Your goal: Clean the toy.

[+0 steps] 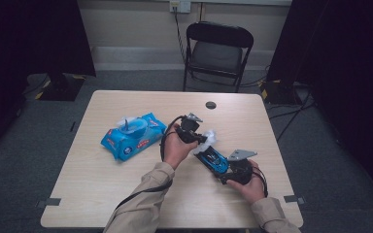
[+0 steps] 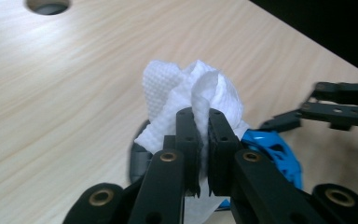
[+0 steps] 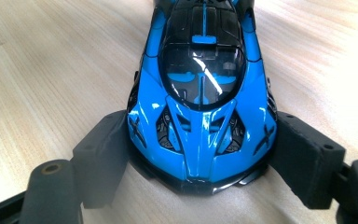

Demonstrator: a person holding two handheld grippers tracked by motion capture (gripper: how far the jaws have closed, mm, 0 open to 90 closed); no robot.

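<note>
A blue and black toy car (image 1: 212, 158) (image 3: 200, 88) rests on the light wood table (image 1: 126, 189). My right gripper (image 1: 234, 172) (image 3: 200, 158) is shut on the car, with its pads pressed against the two sides of one end. My left gripper (image 1: 201, 138) (image 2: 204, 140) is shut on a crumpled white wipe (image 1: 208, 139) (image 2: 191, 93), which it holds at the car's far end. In the left gripper view the car's blue body (image 2: 275, 149) shows just behind the wipe, and the right gripper's black links (image 2: 335, 107) show at the right.
A blue wet-wipe pack (image 1: 132, 136) with its lid open and a wipe sticking up lies on the table's left half. A round cable hole (image 1: 211, 105) sits near the far edge. A black folding chair (image 1: 217, 53) stands beyond the table.
</note>
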